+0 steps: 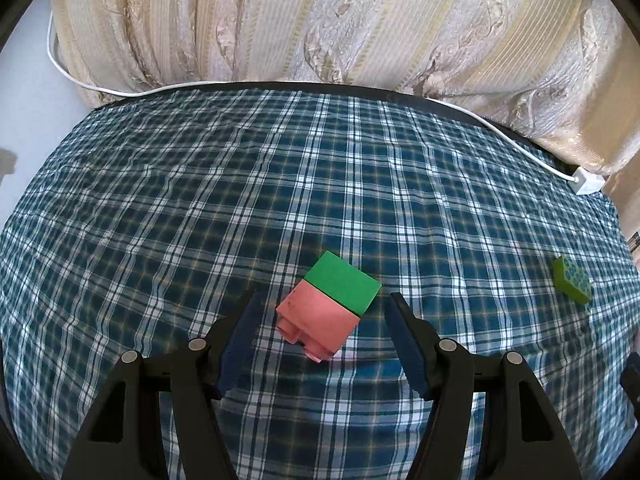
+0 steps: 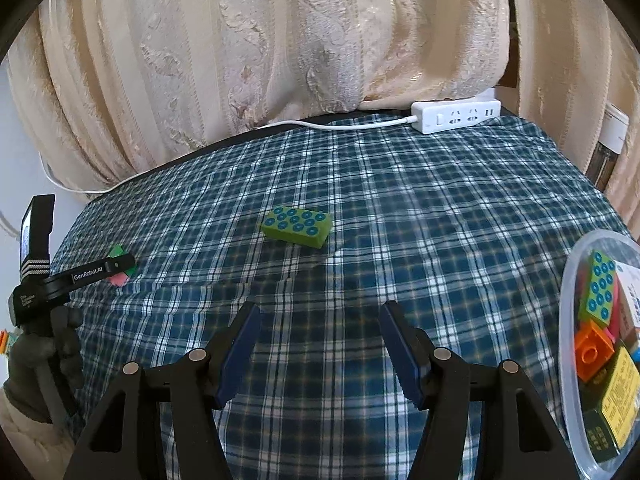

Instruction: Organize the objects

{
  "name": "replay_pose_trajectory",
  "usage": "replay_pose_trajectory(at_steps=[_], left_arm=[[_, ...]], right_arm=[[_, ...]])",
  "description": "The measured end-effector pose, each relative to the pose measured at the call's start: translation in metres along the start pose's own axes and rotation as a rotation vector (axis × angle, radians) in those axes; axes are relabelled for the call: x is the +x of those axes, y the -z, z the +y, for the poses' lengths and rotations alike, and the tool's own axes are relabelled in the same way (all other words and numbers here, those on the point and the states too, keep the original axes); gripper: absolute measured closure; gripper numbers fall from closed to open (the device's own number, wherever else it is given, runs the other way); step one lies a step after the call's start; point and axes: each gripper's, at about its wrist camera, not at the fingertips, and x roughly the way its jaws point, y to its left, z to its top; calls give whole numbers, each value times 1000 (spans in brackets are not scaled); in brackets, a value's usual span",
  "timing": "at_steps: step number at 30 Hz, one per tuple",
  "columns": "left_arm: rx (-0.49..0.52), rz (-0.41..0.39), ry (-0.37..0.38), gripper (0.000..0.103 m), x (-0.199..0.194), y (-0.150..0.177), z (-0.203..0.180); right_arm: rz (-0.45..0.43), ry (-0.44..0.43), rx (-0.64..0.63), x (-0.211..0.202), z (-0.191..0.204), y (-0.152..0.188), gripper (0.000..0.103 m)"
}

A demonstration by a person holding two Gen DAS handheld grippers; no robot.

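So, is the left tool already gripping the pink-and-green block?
No, the left tool is open around the pink-and-green block, pads apart from it.

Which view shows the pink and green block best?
Left wrist: the block lies close and whole between the open left gripper fingers. In the right wrist view it is small and partly hidden behind that gripper.

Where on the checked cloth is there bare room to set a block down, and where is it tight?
Free: the wide stretch of checked cloth between the green studded brick and the clear tub, and the strip up to the power strip. In the left wrist view, everything beyond the pink-and-green block towards the curtain is bare. Tight: around that block, between the left gripper fingers.
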Motion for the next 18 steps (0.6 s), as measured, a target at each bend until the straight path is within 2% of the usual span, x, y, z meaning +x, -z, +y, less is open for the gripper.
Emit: replay_pose_trajectory(at_steps=[12,16,18], left_arm=[[0,-3,-14,39,4,1,2],[1,-9,-14,47,2,1,1],[3,-11,-13,51,2,1,0]], right_arm=[[37,-6,2,25,2,-10,38],[39,-1,-2,33,3,-16,37],[45,-7,7,38,3,-21,25]])
